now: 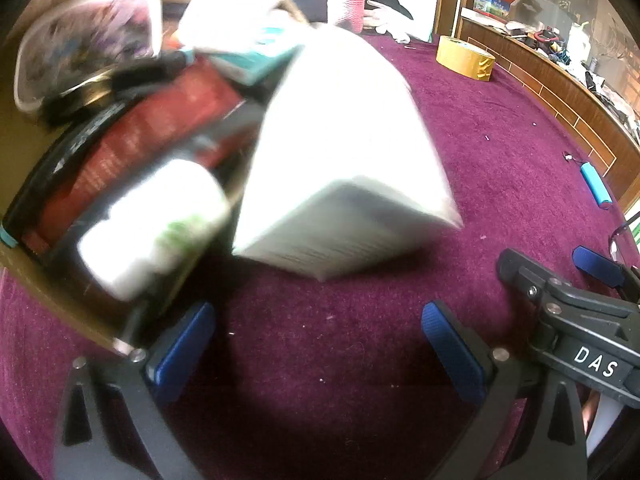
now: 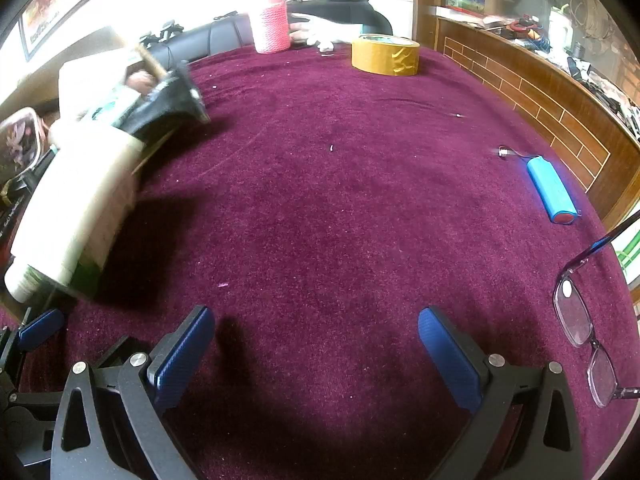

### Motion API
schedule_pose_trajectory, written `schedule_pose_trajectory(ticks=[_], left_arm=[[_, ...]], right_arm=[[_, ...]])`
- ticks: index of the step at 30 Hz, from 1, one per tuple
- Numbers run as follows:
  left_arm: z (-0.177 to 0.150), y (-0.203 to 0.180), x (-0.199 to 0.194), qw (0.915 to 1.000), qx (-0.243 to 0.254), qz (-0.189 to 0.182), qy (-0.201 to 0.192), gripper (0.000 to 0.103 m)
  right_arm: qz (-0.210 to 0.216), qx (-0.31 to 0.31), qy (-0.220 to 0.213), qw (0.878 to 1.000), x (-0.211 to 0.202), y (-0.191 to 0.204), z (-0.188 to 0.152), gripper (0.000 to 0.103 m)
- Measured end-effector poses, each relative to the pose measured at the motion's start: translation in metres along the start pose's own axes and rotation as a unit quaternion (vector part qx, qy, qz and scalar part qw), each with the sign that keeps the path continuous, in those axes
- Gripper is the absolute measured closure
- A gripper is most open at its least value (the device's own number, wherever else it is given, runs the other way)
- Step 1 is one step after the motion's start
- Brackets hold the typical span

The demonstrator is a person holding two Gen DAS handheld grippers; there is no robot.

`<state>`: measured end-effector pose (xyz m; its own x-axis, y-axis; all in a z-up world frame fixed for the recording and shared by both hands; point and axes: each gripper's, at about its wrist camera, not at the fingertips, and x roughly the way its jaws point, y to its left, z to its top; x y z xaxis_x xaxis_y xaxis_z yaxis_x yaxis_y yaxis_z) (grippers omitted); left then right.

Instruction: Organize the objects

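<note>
A white paper pack [image 1: 344, 152] lies blurred on the purple cloth, leaning against a cardboard box [image 1: 52, 304] at the left. The box holds a white bottle [image 1: 156, 224], a red and black box [image 1: 132, 140], a teal and white carton [image 1: 256, 56] and a clear-lidded case [image 1: 84, 40]. My left gripper [image 1: 316, 344] is open and empty, just short of the pack. My right gripper [image 2: 316, 348] is open and empty over bare cloth. A blue battery pack [image 2: 550, 188], a yellow tape roll [image 2: 386, 56] and glasses [image 2: 580, 332] lie to the right.
A pink knitted bottle [image 2: 272, 20] and dark bags stand at the table's far edge. A wooden counter [image 2: 552, 92] with clutter runs along the right. The right gripper's body [image 1: 576, 320] shows at the lower right of the left wrist view.
</note>
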<state>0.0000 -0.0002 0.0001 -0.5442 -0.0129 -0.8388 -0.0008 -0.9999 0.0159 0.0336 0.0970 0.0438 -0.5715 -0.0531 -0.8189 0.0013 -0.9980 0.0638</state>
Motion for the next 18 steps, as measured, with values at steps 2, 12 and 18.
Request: schedule_pose_trajectory(ticks=[2,12,18], left_arm=[[0.0000,0.0000,-0.0001,1.0000,0.000,0.000,0.000,0.000],[0.0013,-0.0024,0.0015,1.0000,-0.002,0.000,0.000,0.000],[0.0020,-0.0045,0.0015,1.0000,-0.002,0.000,0.000,0.000]], right_arm=[[0.000,0.000,0.000,1.000,-0.0001,0.0000,0.0000,0.000],[-0.001,0.000,0.000,1.000,-0.0006,-0.0043,0.0008,0.000],[-0.002,0.000,0.000,1.000,0.0020,0.0005,0.0018,0.000]])
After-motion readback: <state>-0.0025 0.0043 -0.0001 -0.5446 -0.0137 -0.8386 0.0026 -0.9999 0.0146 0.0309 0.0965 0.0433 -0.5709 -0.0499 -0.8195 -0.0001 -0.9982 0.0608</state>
